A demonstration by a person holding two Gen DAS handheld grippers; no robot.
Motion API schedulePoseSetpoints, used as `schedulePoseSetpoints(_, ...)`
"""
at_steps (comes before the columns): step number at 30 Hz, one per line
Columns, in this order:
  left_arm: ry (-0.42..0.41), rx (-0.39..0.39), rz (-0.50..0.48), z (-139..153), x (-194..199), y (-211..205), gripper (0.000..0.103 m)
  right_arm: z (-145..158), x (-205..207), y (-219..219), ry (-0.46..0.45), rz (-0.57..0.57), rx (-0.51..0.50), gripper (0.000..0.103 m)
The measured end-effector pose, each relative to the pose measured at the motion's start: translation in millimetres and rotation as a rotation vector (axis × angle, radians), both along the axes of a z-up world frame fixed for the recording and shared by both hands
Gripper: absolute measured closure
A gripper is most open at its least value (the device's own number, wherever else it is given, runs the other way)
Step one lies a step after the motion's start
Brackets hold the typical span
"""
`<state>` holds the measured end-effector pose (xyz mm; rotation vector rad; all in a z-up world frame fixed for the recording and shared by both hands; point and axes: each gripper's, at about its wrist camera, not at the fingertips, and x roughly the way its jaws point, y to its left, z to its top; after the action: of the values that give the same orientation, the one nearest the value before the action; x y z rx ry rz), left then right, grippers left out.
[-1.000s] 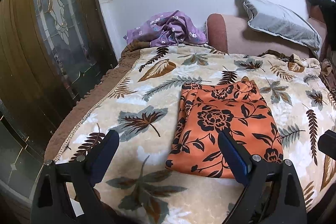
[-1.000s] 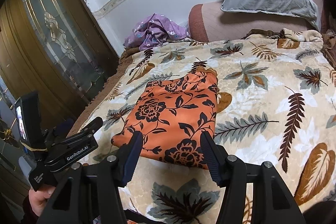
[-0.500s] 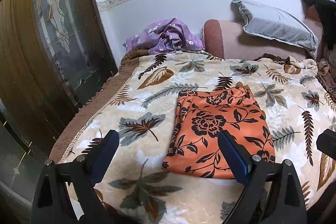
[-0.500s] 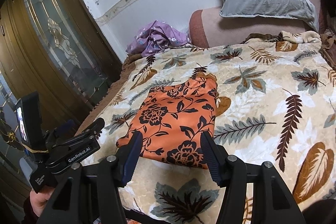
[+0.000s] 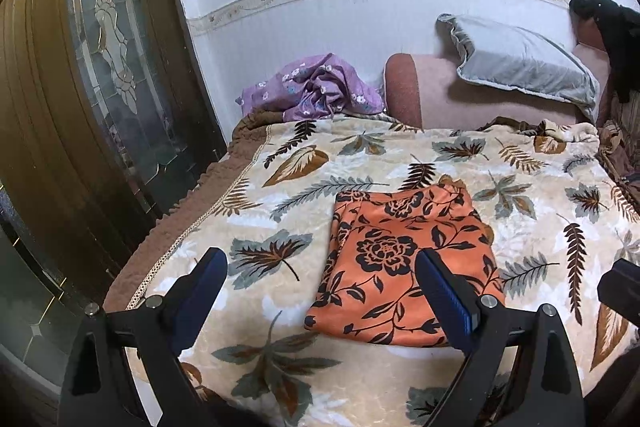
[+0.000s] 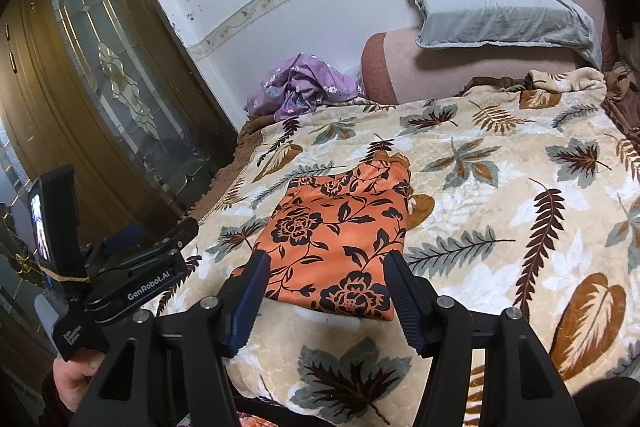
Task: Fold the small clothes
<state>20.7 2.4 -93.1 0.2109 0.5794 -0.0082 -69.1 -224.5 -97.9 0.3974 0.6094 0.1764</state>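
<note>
The orange flowered cloth (image 5: 404,263) lies folded into a neat rectangle on the leaf-print blanket (image 5: 280,223), both the left gripper (image 5: 320,283) and right gripper (image 6: 326,285) hover near it, jaws apart and empty (so this piece looks done), while the purple garment (image 6: 304,87) by the wall looks unfolded.

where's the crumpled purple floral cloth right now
The crumpled purple floral cloth lies at the bed's far left corner against the white wall, left of the pink bolster, beyond the folded orange floral garment.
</note>
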Motion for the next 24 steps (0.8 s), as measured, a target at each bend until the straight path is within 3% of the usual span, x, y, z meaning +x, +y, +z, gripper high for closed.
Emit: schedulePoseSetpoints(24, -0.007, 0.003, -0.005, 7.0, -3.6, -4.1, 0.008, 10.7, -7.6, 2.5, -0.017, 0.015, -0.009, 0.039)
